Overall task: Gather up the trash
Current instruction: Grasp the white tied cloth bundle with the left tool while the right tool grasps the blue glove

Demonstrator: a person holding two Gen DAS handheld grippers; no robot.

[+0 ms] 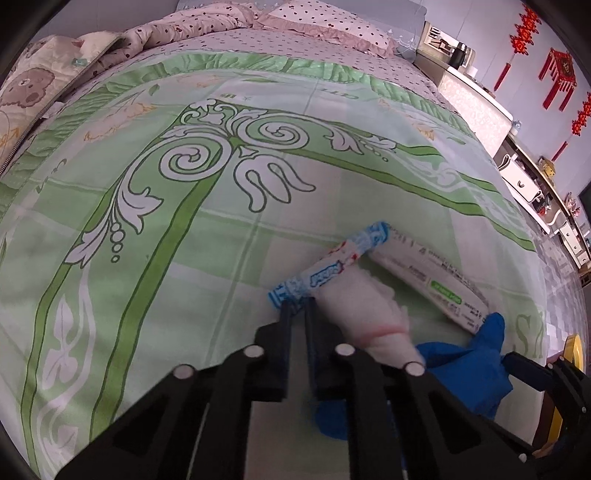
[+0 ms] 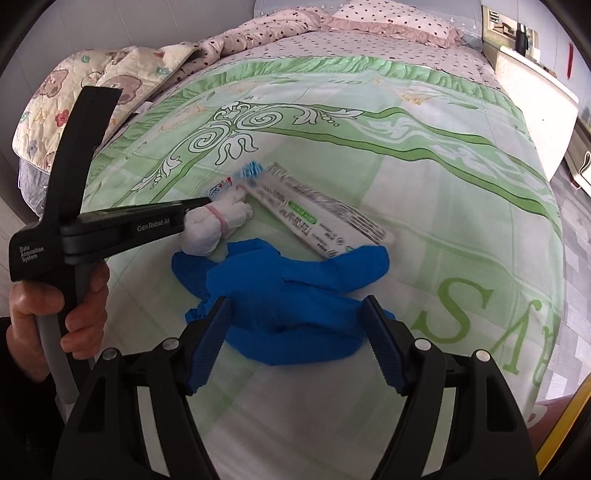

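Note:
A rolled blue-and-white wrapper (image 1: pixel 332 264) lies on the green patterned bedsheet (image 1: pixel 184 258). My left gripper (image 1: pixel 297 306) is shut on its near end. Beside the fingers on the right sits a white tissue bundle (image 1: pixel 369 325) with a pink band around it. Beyond that lies a long white box (image 1: pixel 432 277). In the right wrist view a crumpled blue glove (image 2: pixel 280 291) lies between the wide-apart fingers of my right gripper (image 2: pixel 295 301), which is open with its pads off the glove. The left gripper (image 2: pixel 205 204) reaches in from the left to the wrapper (image 2: pixel 221 188) and the tissue bundle (image 2: pixel 210 232).
Folded quilts (image 2: pixel 92 81) and a pillow (image 2: pixel 391 18) are piled at the bed's far end. A white cabinet (image 2: pixel 535 96) stands along the right side, where the bed's edge drops to the floor. A hand (image 2: pixel 55 314) holds the left gripper's handle. Something yellow (image 1: pixel 574 354) shows at the lower right.

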